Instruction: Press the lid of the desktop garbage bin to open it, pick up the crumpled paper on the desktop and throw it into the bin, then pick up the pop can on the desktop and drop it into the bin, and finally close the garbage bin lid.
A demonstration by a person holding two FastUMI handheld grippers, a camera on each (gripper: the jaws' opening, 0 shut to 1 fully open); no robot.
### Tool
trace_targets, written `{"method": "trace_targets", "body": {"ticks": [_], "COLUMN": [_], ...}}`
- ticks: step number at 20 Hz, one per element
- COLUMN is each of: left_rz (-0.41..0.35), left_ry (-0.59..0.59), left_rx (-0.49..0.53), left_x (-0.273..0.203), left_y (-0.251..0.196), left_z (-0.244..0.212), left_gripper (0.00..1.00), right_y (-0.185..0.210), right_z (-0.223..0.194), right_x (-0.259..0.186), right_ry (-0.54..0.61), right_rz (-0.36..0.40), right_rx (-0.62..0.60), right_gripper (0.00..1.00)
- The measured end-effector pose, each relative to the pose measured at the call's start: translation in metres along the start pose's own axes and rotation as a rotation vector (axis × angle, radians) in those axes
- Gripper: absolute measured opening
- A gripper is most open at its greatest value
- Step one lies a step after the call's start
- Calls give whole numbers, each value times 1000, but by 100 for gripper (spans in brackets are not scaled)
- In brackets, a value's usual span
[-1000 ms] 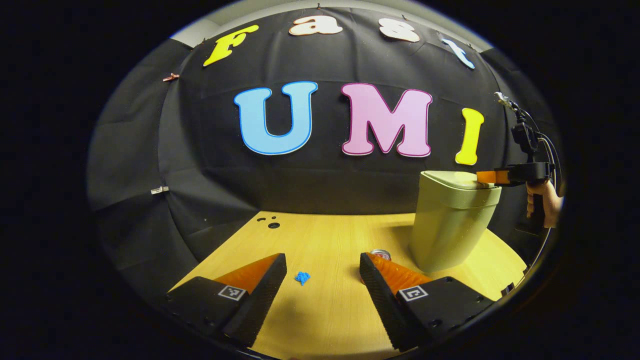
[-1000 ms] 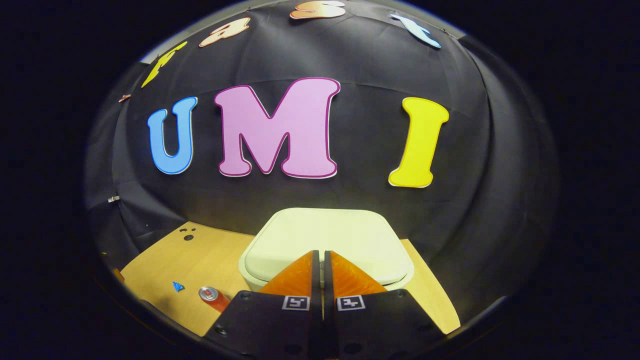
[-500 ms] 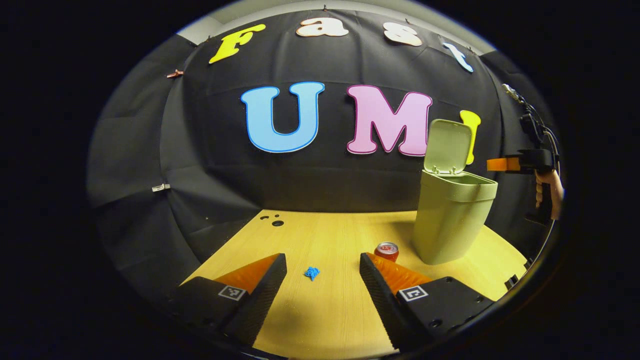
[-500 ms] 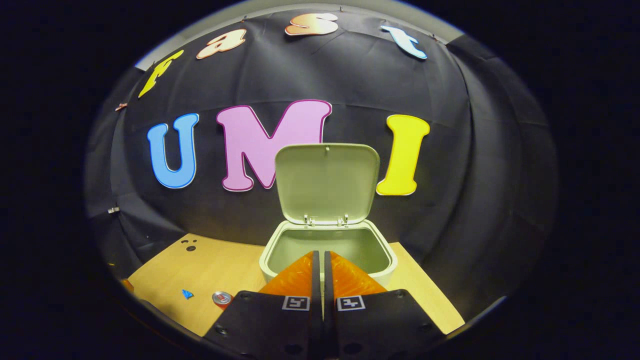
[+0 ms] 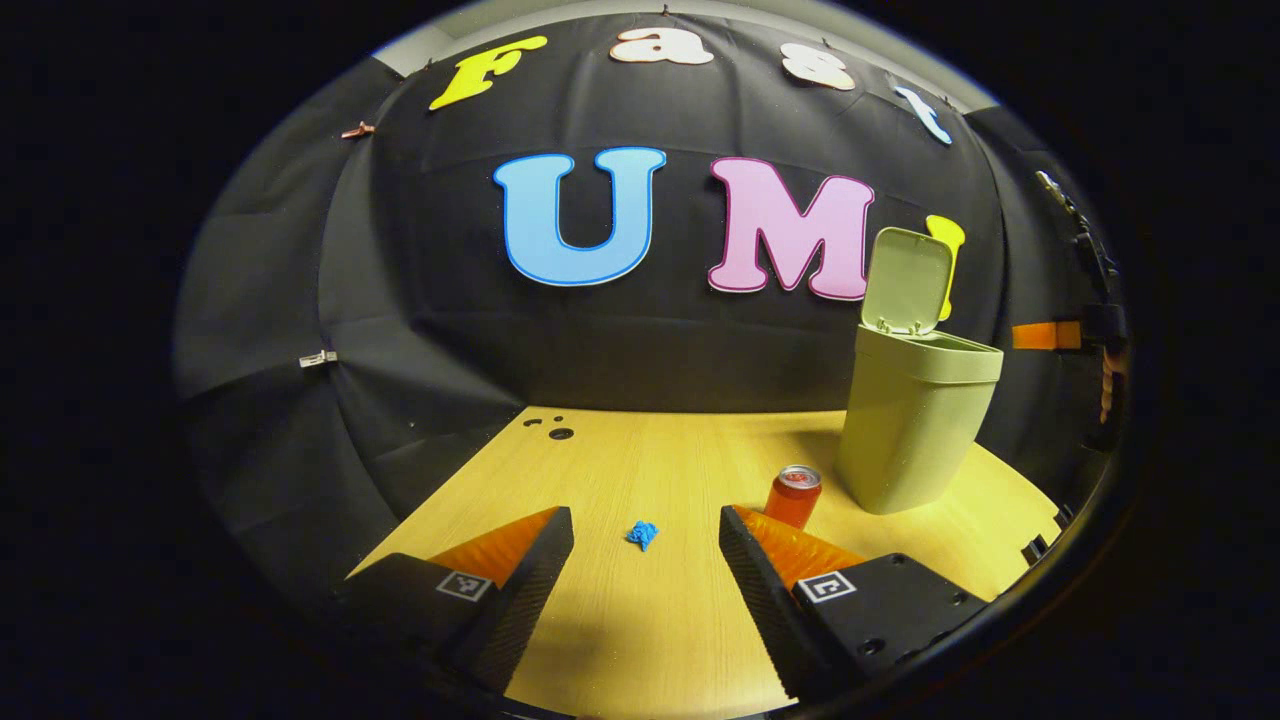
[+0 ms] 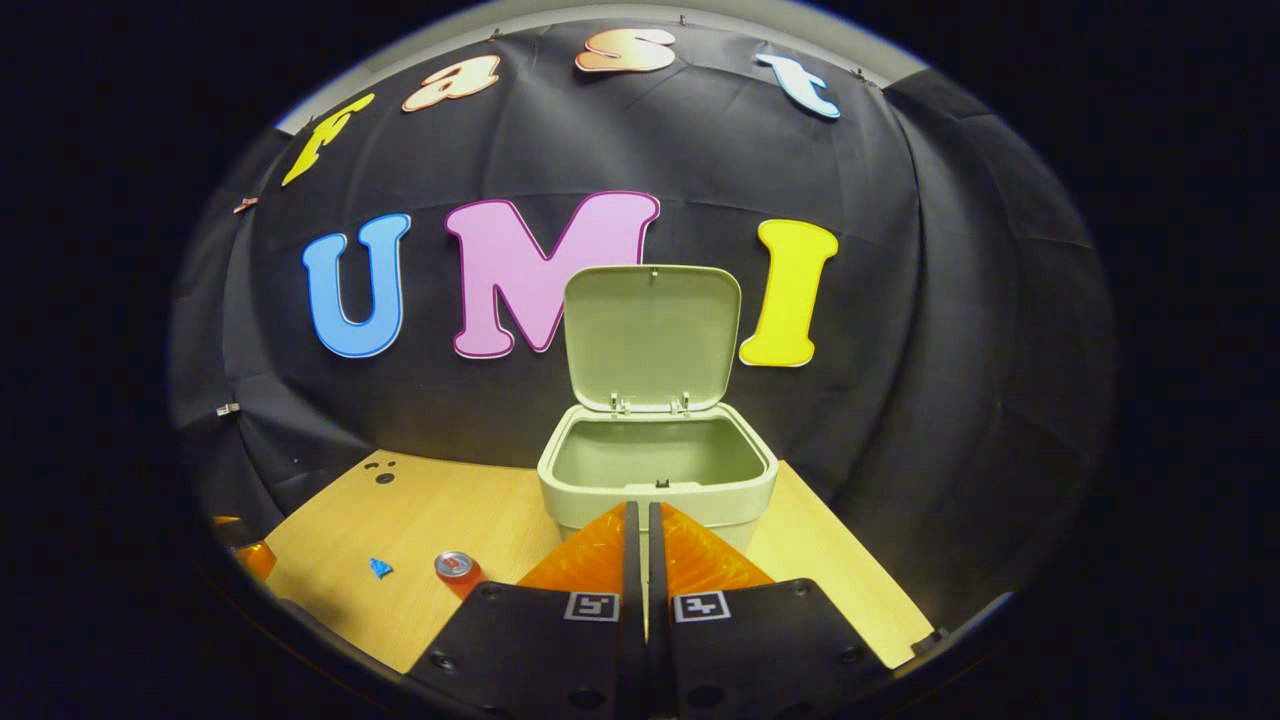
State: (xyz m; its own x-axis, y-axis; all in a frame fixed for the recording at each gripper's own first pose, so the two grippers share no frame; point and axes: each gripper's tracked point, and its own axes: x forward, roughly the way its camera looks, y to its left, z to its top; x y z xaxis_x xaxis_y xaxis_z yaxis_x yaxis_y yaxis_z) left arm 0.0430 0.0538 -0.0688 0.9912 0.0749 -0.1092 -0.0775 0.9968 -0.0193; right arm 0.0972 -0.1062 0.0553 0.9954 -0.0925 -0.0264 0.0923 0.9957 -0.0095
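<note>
A pale green bin point(image 5: 915, 430) stands on the wooden table at the right, its lid point(image 5: 908, 280) swung up. Straight ahead in the right gripper view the same bin point(image 6: 655, 490) shows an open mouth under the raised lid point(image 6: 652, 337). A small blue crumpled paper point(image 5: 642, 534) lies between the fingers of my left gripper point(image 5: 645, 545), which is open and low over the table. An upright red pop can point(image 5: 794, 497) stands just past its right finger. My right gripper point(image 6: 637, 530) is shut on nothing, in front of the bin and apart from it. The paper point(image 6: 380, 568) and can point(image 6: 457, 571) sit at left.
The wooden table point(image 5: 640, 470) has small holes point(image 5: 553, 431) near its far left corner. Black cloth walls it in behind and at the sides. The other gripper point(image 5: 1060, 335) and a hand show at the far right of the left gripper view.
The bin's lid has sprung from closed to upright. My right gripper has drawn back from the lid. The left gripper has shifted a little, and the can shows more fully.
</note>
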Motion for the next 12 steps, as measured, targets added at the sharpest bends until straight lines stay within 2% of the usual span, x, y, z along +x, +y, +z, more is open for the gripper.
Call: {"method": "trace_targets", "body": {"ticks": [6, 10, 12], "left_rz": [7, 14, 20], "left_ry": [45, 110, 138], "left_rx": [-5, -59, -73], "left_x": [24, 54, 71], "left_y": [13, 19, 23], "left_z": [-19, -44, -55], "left_gripper": [95, 95, 95], "right_y": [8, 12, 13], "right_z": [-26, -53, -66], "right_x": [-17, -27, -34], "right_ry": [51, 114, 146], "right_rz": [3, 8, 6], "right_rx": [-4, 5, 12], "right_gripper": [5, 5, 14]}}
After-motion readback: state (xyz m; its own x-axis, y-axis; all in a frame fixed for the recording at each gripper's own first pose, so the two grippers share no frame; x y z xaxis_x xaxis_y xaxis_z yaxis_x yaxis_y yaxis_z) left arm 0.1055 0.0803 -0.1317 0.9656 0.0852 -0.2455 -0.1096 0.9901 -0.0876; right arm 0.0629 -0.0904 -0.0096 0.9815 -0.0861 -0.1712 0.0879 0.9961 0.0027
